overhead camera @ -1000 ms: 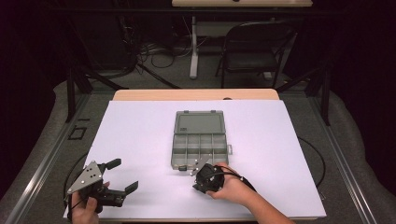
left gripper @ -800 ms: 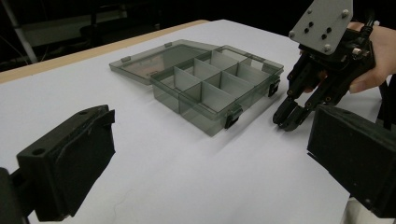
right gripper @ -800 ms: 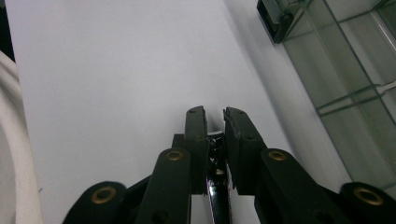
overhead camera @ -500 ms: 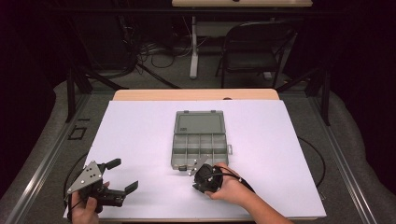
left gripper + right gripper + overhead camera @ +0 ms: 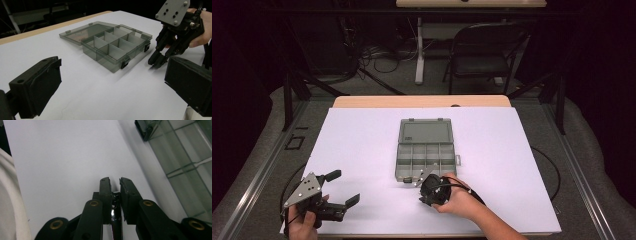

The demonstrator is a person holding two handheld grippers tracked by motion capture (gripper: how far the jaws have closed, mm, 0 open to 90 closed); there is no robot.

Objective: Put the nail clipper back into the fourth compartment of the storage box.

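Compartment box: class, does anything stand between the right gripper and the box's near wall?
Nothing visible does. Only a strip of bare white table lies between the right gripper and the open compartment box.

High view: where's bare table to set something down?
Free: the white table left of the open organizer box, the stretch right of the box, and the strip between the box lid and the far edge. Crowded: the near edge, with the left gripper and the right gripper at the box's front.

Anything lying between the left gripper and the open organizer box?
No. In the high view, only bare white table cover separates the left gripper from the organizer box.
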